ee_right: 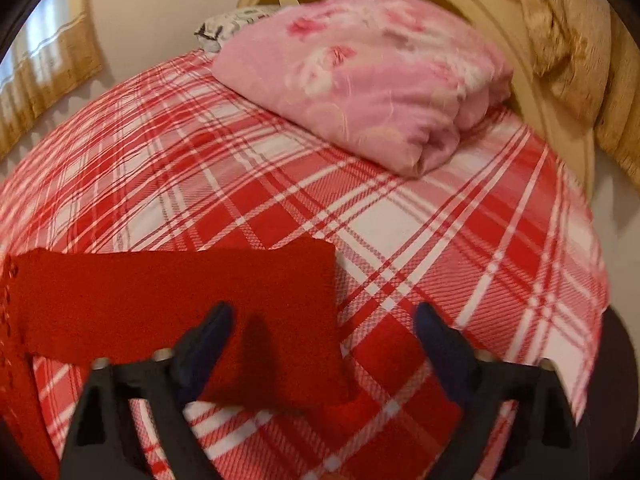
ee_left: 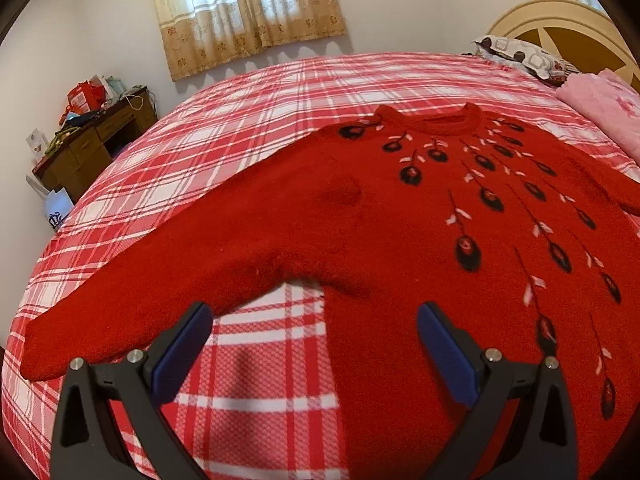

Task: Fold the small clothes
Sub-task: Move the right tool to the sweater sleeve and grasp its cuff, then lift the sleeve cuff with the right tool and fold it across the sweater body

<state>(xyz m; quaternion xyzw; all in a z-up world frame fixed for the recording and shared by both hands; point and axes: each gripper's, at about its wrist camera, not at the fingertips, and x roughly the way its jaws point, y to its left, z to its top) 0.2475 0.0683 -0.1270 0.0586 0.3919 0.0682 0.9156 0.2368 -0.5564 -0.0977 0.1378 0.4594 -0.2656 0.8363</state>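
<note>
Red fuzzy knit, the sweater (ee_left: 400, 220) lies flat and face up on the plaid bedspread (ee_left: 248, 100), collar toward the far side and one sleeve (ee_left: 132, 300) stretched out to the left. It looks thick and soft, light enough to lift by an edge, likely to sag and cling to the woven cover instead of sliding. The sleeve ends and the hem corners seem the best places to pinch.

Left gripper (ee_left: 316, 332) hangs with its jaws spread over the gap under the armpit, nothing between the pads. Right gripper (ee_right: 324, 328) is also spread, above the other sleeve's cuff (ee_right: 280, 300); the blur makes it hard to tell whether the left pad touches the cloth, but nothing is pinched.

Bare plaid lies left of and beyond the sweater, giving room for folding. To the far right a folded pink quilt (ee_right: 360, 72) and a pillow (ee_left: 516, 54) sit by the headboard (ee_left: 560, 20), well apart from the cuff.
</note>
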